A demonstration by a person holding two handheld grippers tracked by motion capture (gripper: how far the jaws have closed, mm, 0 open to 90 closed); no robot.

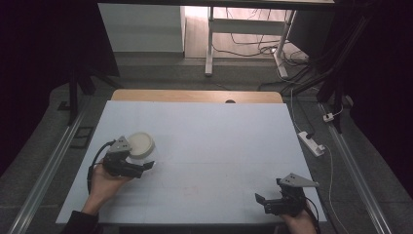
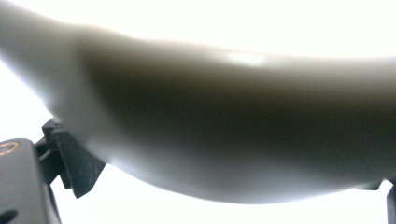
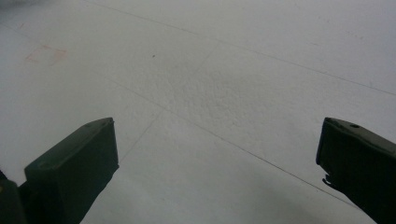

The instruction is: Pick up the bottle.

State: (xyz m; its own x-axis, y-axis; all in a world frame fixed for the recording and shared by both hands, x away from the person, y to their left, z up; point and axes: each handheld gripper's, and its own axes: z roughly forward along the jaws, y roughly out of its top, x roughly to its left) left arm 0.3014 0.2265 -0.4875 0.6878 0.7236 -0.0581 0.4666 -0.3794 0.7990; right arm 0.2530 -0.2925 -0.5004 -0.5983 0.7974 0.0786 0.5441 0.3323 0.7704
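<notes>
A shallow white bowl (image 1: 140, 143) sits on the left part of the white table (image 1: 214, 141). My left gripper (image 1: 139, 158) is right against its near side, one black jaw sticking out to the right of it and the other hidden under the grey plate. In the left gripper view the bowl's pale underside (image 2: 224, 126) looms blurred and very close, with the jaws spread wide at the bottom corners, so the left gripper (image 2: 229, 186) is open. My right gripper (image 1: 268, 193) rests near the front right edge, and in its own view the right gripper (image 3: 215, 154) stands open over bare table.
A faint reddish mark (image 1: 191, 191) shows on the table's front middle. A wooden strip (image 1: 195, 96) runs along the far edge. A power strip (image 1: 311, 143) and cables lie on the floor at the right.
</notes>
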